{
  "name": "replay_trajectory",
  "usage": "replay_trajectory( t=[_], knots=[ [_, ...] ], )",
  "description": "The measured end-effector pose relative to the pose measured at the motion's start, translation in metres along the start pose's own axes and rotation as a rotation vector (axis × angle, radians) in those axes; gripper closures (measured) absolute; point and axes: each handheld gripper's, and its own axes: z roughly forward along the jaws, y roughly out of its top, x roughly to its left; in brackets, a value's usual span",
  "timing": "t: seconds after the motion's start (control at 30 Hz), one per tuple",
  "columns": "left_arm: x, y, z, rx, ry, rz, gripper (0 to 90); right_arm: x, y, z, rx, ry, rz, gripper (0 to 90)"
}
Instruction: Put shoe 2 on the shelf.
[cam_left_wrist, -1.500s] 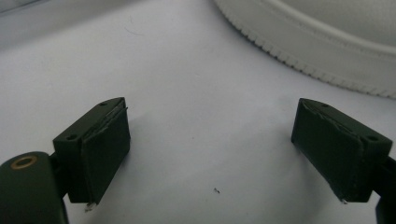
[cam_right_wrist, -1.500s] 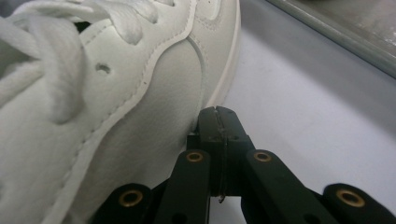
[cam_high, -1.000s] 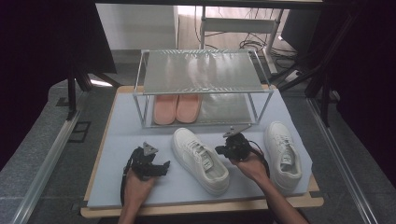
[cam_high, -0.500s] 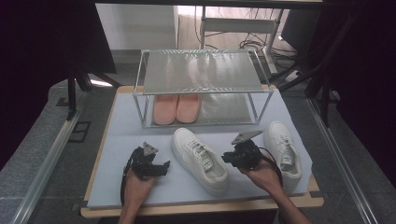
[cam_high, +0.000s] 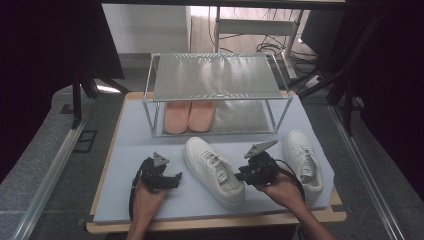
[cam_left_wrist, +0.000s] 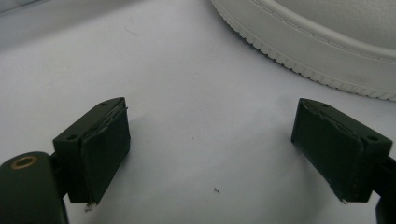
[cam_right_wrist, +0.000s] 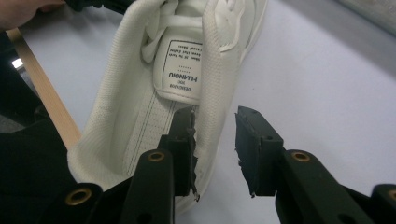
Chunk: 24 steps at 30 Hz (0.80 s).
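While the right gripper (cam_high: 239, 175) has just been opening, its jaws straddle the padded mesh collar wall of a white leather sneaker (cam_high: 214, 171) without pressing it (ribbed rubber sole, laces, printed tongue label). This sneaker lies in front of a wire-framed shoe rack (cam_high: 218, 90) holding pink slippers (cam_high: 189, 116); its mate (cam_high: 303, 158) lies right of it, the spread left gripper (cam_high: 176, 180) left.

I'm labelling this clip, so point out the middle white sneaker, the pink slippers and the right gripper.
middle white sneaker (cam_high: 214, 171), high view, laces.
pink slippers (cam_high: 189, 116), high view, where the pair meets.
right gripper (cam_right_wrist: 215, 140), right gripper view, gap between the tips.
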Motion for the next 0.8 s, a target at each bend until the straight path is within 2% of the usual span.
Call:
replay_trajectory(
  t=[0.1, 0.4, 0.53, 0.7, 0.8],
  knots=[
    [0.0, 0.0, 0.0, 0.0, 0.0, 0.0, 11.7, -0.001, 0.002, 0.006, 0.023, 0.015, 0.007, 66.1],
    [0.0, 0.0, 0.0, 0.0, 0.0, 0.0, 11.7, -0.003, 0.006, 0.022, 0.081, 0.022, 0.023, 65.7],
    [0.0, 0.0, 0.0, 0.0, 0.0, 0.0, 11.7, -0.004, 0.007, 0.028, 0.1, 0.03, 0.034, 69.0],
    [0.0, 0.0, 0.0, 0.0, 0.0, 0.0, 11.7, -0.005, 0.008, 0.027, 0.108, 0.042, 0.059, 81.2],
    [0.0, 0.0, 0.0, 0.0, 0.0, 0.0, 11.7, -0.006, 0.009, 0.027, 0.111, 0.041, 0.071, 82.8]
  ],
)
